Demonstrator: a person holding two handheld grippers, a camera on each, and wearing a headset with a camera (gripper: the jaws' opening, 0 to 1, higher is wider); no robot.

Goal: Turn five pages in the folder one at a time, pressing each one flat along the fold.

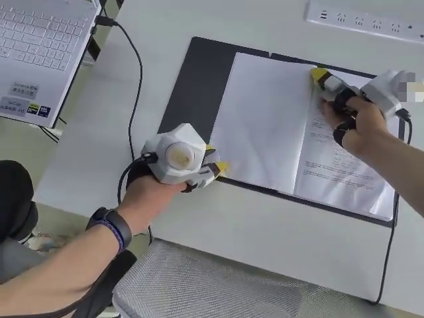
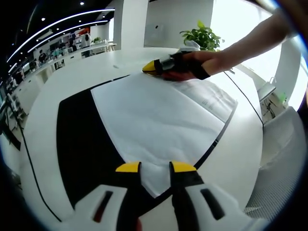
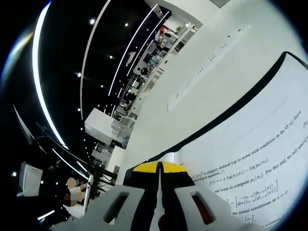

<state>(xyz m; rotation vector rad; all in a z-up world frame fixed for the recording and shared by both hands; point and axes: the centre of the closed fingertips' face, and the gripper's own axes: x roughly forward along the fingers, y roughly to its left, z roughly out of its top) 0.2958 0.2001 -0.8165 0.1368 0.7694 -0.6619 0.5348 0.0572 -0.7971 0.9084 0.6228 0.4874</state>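
The folder [image 1: 192, 86] lies open on the white table, its black inside cover at the left. A blank white page [image 1: 265, 119] lies turned over the left half, and a printed page [image 1: 338, 165] lies on the right. My right gripper [image 1: 318, 74] is shut, with its yellow tips on the paper at the top of the fold; in its own view the right gripper [image 3: 159, 168] has its jaws together over printed text. My left gripper [image 1: 215, 169] is at the blank page's near corner. The left gripper [image 2: 155, 168] is open a little, with that corner between the tips.
A white laptop [image 1: 40, 53] sits at the far left, with a black cable [image 1: 136, 79] running down beside the folder. A power strip [image 1: 364, 20] lies at the back right. A grey mesh chair seat [image 1: 218, 285] is below the table's near edge.
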